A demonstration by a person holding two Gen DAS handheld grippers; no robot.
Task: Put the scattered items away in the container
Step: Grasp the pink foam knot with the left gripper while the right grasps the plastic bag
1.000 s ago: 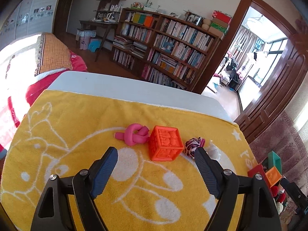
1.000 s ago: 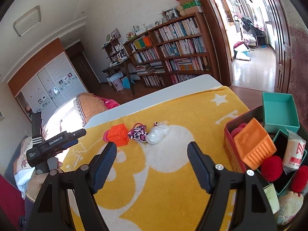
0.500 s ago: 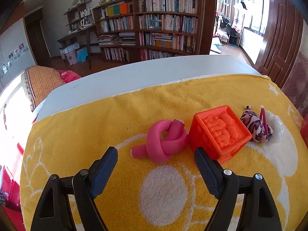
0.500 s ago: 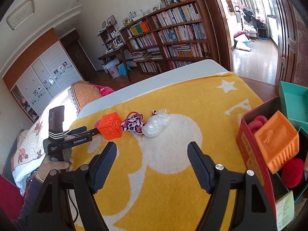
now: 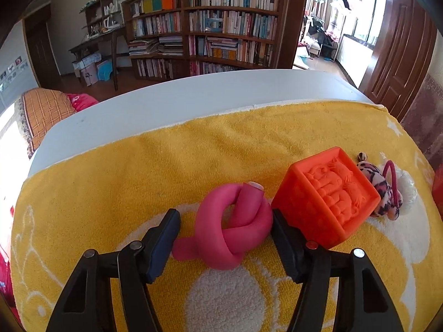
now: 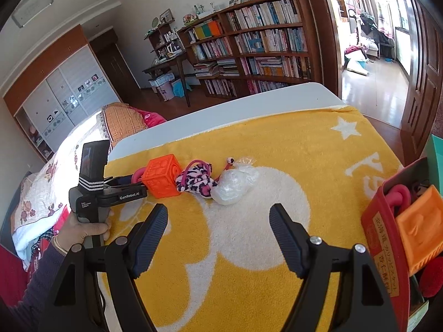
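Left wrist view has the left tongs (image 5: 225,238) spread around the pink knotted toy (image 5: 235,227) on the yellow towel (image 5: 138,171) that covers the counter (image 5: 193,96). One pad looks to be touching the knot's right side, where it is wedged against the orange block (image 5: 329,196); the other pad stands just off the loose tail. I'd say the pick-up of the knot is the step in hand: the tongs have yet to close on it. Squeezing will likely nudge the block, so a straight lift afterwards seems wise.

From the right wrist view, the right tongs (image 6: 218,229) hang spread and empty over the towel, with the leopard-print toy (image 6: 196,179) and a clear plastic bag (image 6: 235,181) lying beside the block. The red container (image 6: 384,235) sits at the right edge, already holding some toys. "GenRobot.AI" reads on the left handle (image 6: 128,196); the container's yellow label carries East Asian characters I cannot read.
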